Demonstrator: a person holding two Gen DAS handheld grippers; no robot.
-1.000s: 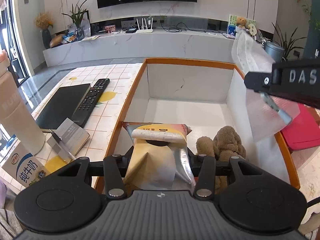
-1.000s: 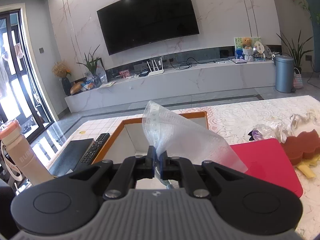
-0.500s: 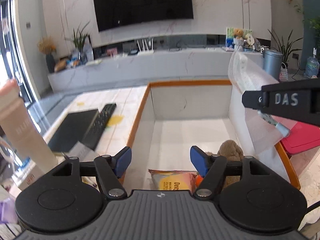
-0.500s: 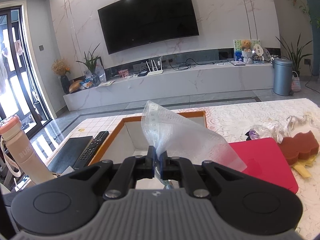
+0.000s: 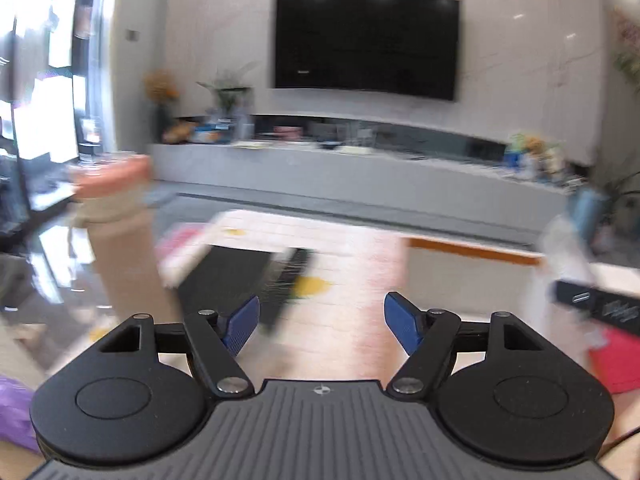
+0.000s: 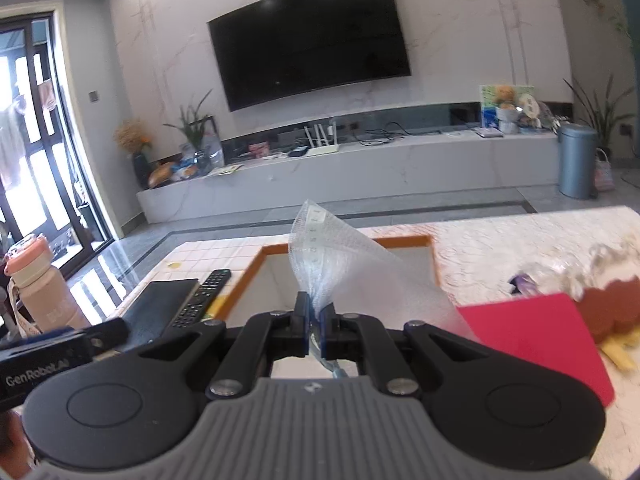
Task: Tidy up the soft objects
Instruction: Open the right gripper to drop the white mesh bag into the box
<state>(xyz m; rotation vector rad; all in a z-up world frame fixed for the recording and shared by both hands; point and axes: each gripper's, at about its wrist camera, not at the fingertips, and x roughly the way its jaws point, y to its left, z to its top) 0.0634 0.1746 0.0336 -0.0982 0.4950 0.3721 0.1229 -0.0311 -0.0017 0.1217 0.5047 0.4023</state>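
Living-room counter (image 6: 500, 236) faces a wall television, with an orange-rimmed box (image 6: 348, 242) set into it as your landmark. Left of the box, your left hand-held gripper (image 5: 322, 322) hangs spread wide, empty, above the tiles. Over the box, your right hand-held gripper (image 6: 315, 322) pinches a bubble-wrap bag (image 6: 352, 276), probably ready to drop in.

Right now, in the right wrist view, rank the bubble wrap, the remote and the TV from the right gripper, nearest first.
1. bubble wrap: pinched in the right gripper.
2. remote: left, on the tiled table.
3. TV: on the far wall.
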